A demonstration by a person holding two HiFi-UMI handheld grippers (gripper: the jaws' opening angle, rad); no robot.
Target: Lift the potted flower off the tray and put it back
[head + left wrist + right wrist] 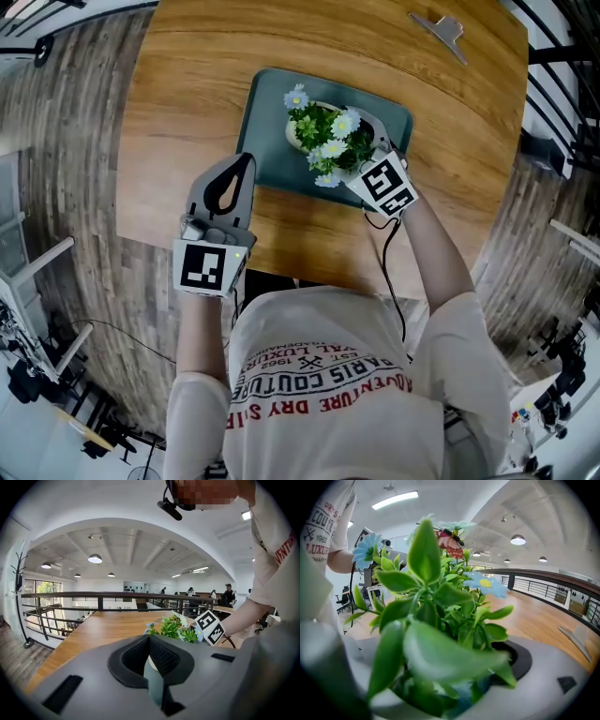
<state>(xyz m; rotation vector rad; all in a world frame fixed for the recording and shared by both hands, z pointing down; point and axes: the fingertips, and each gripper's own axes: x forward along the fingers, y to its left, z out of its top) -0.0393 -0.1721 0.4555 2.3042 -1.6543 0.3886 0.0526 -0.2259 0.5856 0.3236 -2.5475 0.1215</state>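
Note:
The potted flower (pixel 323 134), green leaves with pale blue and white blooms in a whitish pot, stands on the dark teal tray (pixel 272 112) on the wooden table (pixel 187 94). My right gripper (pixel 364 141) reaches into the plant from its near right side. In the right gripper view the leaves (pixel 436 620) fill the space between the jaws, which stand apart; their hold is hidden. My left gripper (pixel 246 161) is shut and holds nothing, its tip over the tray's near left edge. From the left gripper (pixel 150 637) the flower (pixel 176 627) shows just beyond the tip.
A grey metal clip (pixel 441 30) lies at the table's far right. A black cable (pixel 386 246) hangs from the right gripper over the near table edge. Black railings (pixel 562 66) stand beside the table on the right, wooden floor on the left.

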